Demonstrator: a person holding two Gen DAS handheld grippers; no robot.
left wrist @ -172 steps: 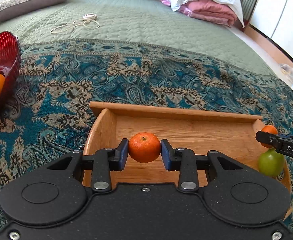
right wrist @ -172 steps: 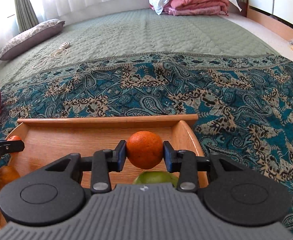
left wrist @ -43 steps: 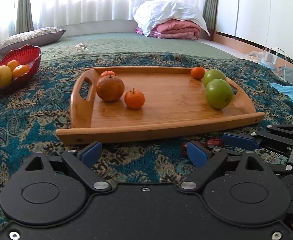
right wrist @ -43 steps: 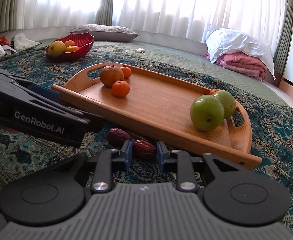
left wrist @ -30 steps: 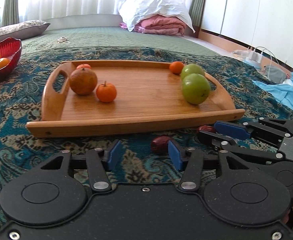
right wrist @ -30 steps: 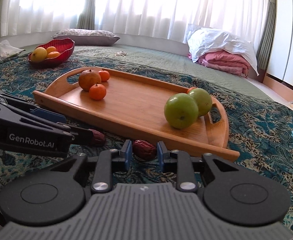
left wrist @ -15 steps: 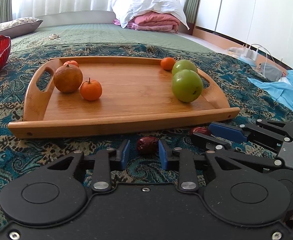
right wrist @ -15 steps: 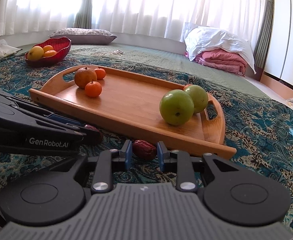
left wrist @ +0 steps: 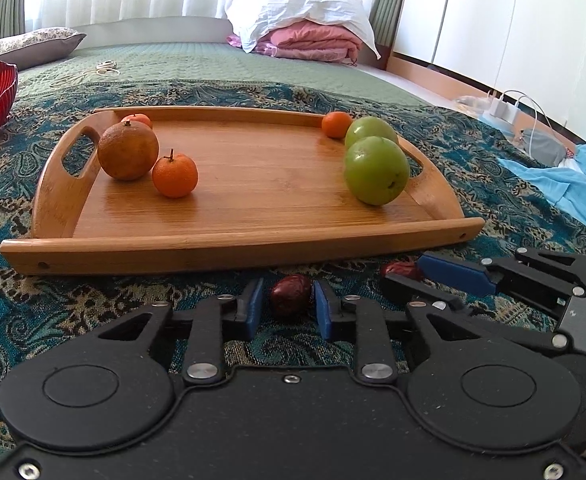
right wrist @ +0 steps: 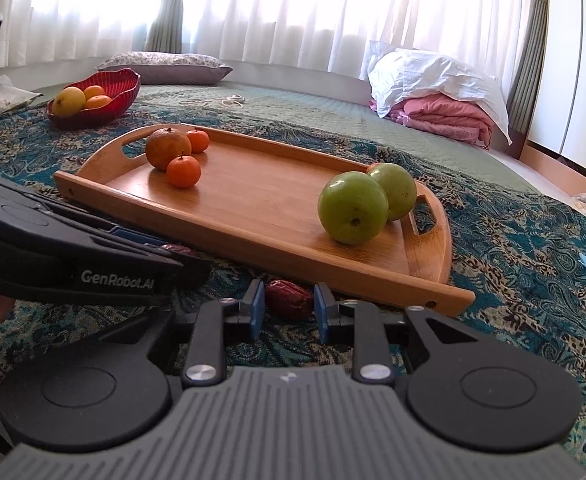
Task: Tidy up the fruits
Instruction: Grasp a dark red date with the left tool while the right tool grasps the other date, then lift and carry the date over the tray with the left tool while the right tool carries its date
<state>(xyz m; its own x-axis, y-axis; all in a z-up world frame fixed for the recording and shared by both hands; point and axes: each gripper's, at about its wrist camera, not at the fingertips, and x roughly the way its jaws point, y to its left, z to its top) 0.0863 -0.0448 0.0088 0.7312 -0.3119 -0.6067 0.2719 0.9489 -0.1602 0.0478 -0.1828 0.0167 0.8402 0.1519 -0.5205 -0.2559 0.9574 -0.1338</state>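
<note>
Left gripper (left wrist: pixel 285 306) pinches a date (left wrist: pixel 291 294) on the blanket (left wrist: pixel 73 304), just off the tray's (left wrist: pixel 237 246) near edge. Right gripper (right wrist: pixel 285 306) clamps a second date (right wrist: pixel 287 294) alongside. Best lift both straight up, clear the rim, then set down inside. Left gripper's side reads "GenRobot.AI".

Two dark red, wrinkled dates are seen on the patterned bedspread just before the near rim of the wooden tray (left wrist: pixel 237 248). One date (left wrist: pixel 290 294) is framed by the left tongs (left wrist: pixel 285 310); the other date (right wrist: pixel 288 299) is framed by the right tongs (right wrist: pixel 287 310). On the tray, oranges (left wrist: pixel 128 156) are grouped left and green apples (left wrist: pixel 376 170) right.
</note>
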